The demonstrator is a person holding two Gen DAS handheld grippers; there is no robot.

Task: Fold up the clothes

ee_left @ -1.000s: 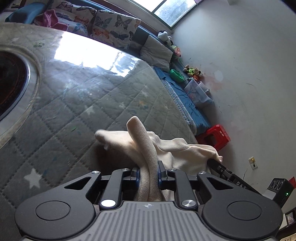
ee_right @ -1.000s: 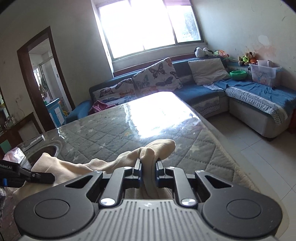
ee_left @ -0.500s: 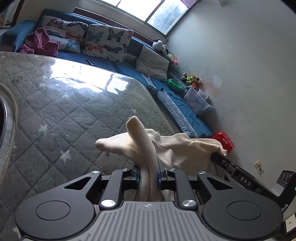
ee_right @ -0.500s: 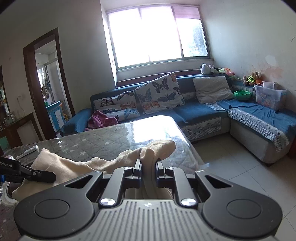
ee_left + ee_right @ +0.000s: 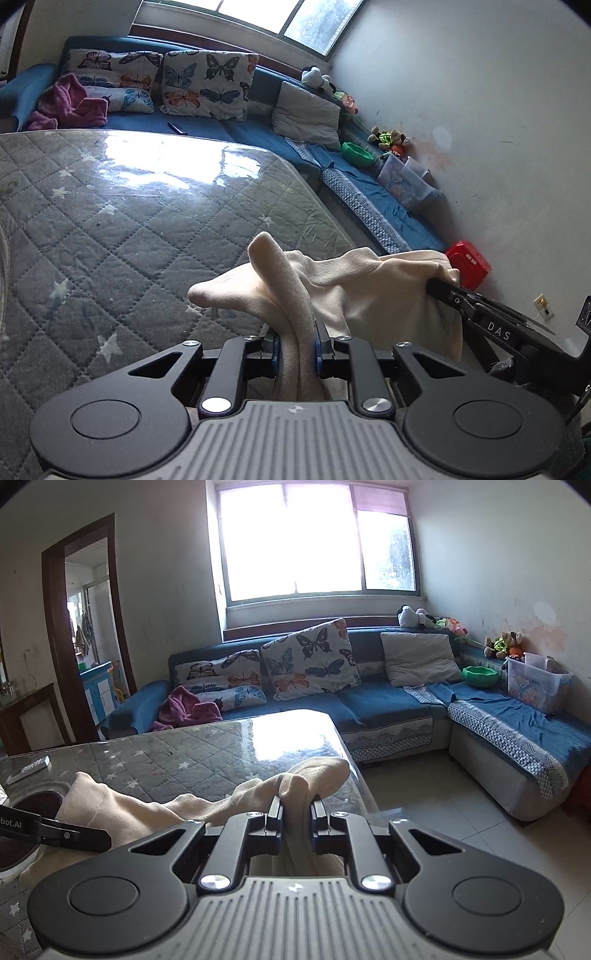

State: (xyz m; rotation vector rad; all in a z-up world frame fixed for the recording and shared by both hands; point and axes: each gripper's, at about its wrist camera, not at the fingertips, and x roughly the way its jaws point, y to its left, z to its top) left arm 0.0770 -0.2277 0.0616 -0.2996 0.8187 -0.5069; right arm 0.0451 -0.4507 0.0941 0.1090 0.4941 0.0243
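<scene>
A cream garment (image 5: 354, 291) hangs stretched between my two grippers, lifted above the grey quilted table (image 5: 122, 229). My left gripper (image 5: 295, 341) is shut on one bunched edge of it. My right gripper (image 5: 297, 812) is shut on the other edge, cream cloth (image 5: 155, 812) trailing left toward the other gripper. In the left wrist view the right gripper's finger (image 5: 480, 317) shows at the right, pinching the cloth. In the right wrist view the left gripper's finger (image 5: 62, 834) shows at the left.
The table (image 5: 207, 753) has a glossy cover, a round dark basin (image 5: 29, 805) at its left and a remote (image 5: 29, 770). A blue corner sofa (image 5: 391, 701) with cushions lies beyond. A red stool (image 5: 467, 262) stands on the tiled floor (image 5: 436, 812).
Both grippers have risen and tilted up with the garment; the table sits lower in both views and more of the sofa and room shows. Grips unchanged.
</scene>
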